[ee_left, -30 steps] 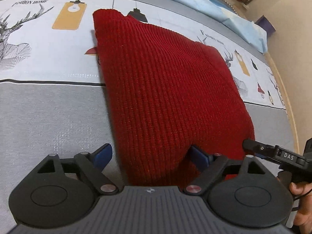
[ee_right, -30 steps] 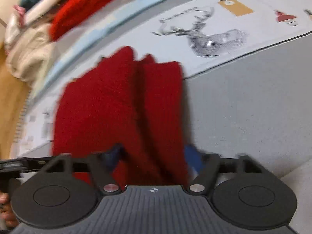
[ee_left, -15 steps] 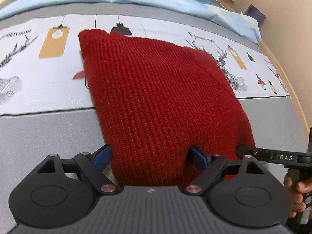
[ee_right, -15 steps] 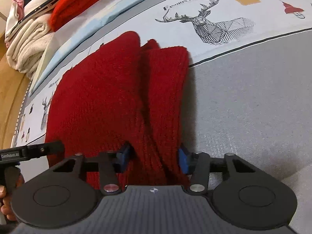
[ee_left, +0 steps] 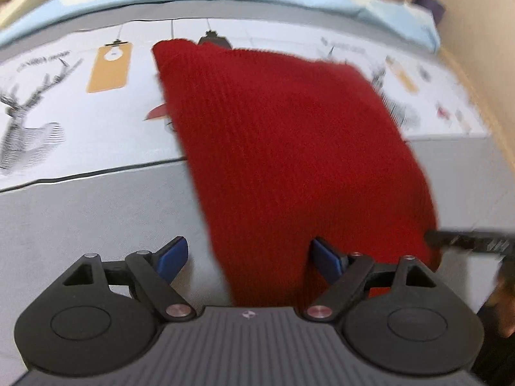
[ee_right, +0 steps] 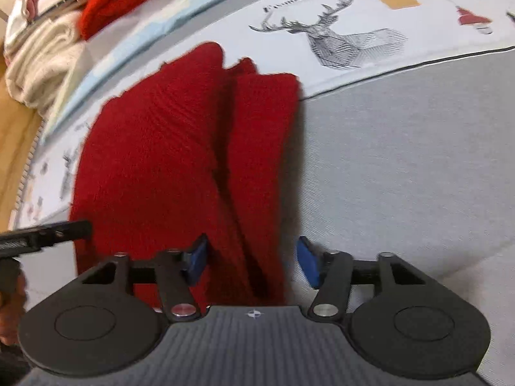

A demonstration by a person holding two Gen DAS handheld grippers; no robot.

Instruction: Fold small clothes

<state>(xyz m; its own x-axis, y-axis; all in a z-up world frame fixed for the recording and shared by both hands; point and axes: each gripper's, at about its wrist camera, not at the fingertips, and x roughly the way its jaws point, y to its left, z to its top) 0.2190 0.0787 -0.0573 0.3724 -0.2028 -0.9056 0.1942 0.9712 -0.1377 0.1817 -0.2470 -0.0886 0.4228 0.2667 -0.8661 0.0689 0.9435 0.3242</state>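
A red ribbed knit garment (ee_left: 289, 148) lies folded on the bed cover; in the right wrist view (ee_right: 180, 160) it shows a lengthwise fold with a crease. My left gripper (ee_left: 248, 257) is open, its blue pads either side of the garment's near edge, the left pad over bare grey cover. My right gripper (ee_right: 252, 260) is open too, its pads straddling the near end of the folded strip. Each gripper's tip shows in the other's view, the right gripper (ee_left: 466, 243) and the left gripper (ee_right: 45, 233).
The bed cover (ee_left: 80, 212) is grey with a white band printed with deer and lamps. A pile of folded clothes (ee_right: 48, 48), cream and red, sits at the far left in the right wrist view. A wall (ee_left: 476, 32) borders the bed.
The right gripper's pads have spread apart from the narrower gap half a second ago, letting go of the fold. Both grippers drew slightly back; the garment lies still.
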